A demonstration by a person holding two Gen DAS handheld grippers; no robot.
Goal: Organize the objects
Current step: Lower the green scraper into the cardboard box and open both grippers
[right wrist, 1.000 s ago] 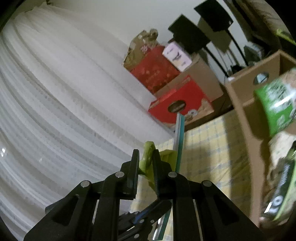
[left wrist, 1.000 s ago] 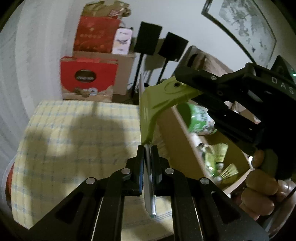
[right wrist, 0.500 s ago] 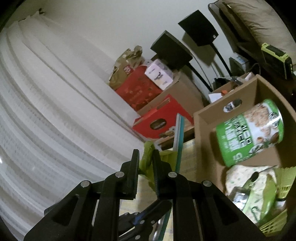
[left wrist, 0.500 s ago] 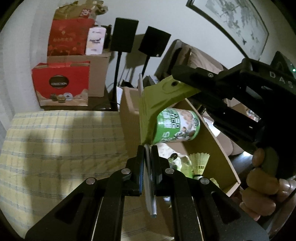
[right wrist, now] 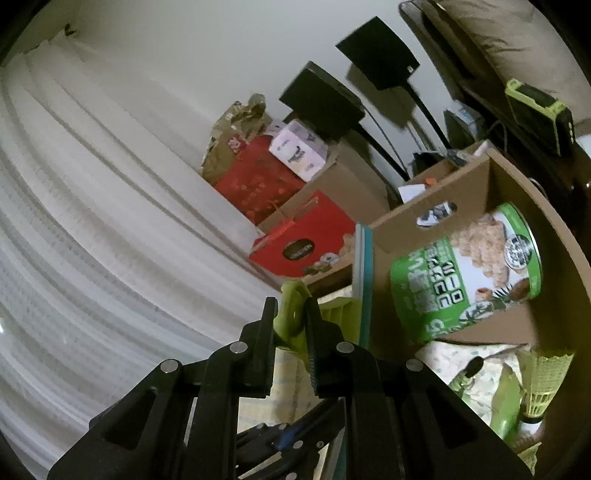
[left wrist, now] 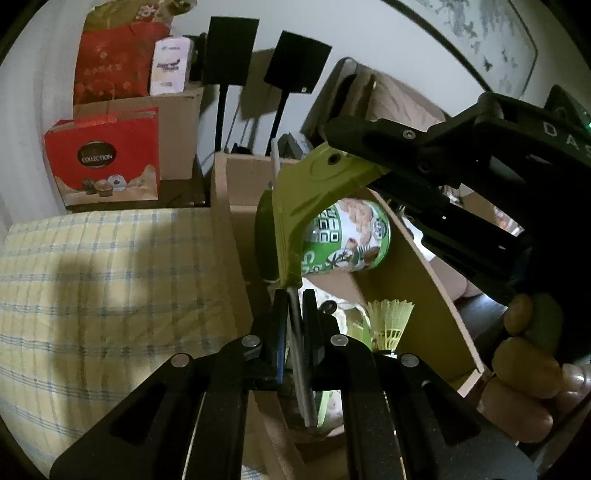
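Cardboard box [left wrist: 421, 258] beside checkered cloth [left wrist: 92, 280]; green can [right wrist: 469, 273] and shuttlecock [left wrist: 389, 321] inside. Green-handled flat tool [left wrist: 314, 199] above box: blade clamped by left gripper [left wrist: 294, 314], handle clamped by right gripper [right wrist: 291, 314].

We see a dim indoor scene in both views, with the brightest patches on the white wall [left wrist: 295, 22] across the top of the left wrist frame and on the pale pleated curtain [right wrist: 92, 221] filling the left of the right wrist frame. A soft dark shadow lies on the yellow checked cloth [left wrist: 92, 277] at left. Both frames bow strongly and fade to black at the corners, and fine detail looks grainy and slightly soft.
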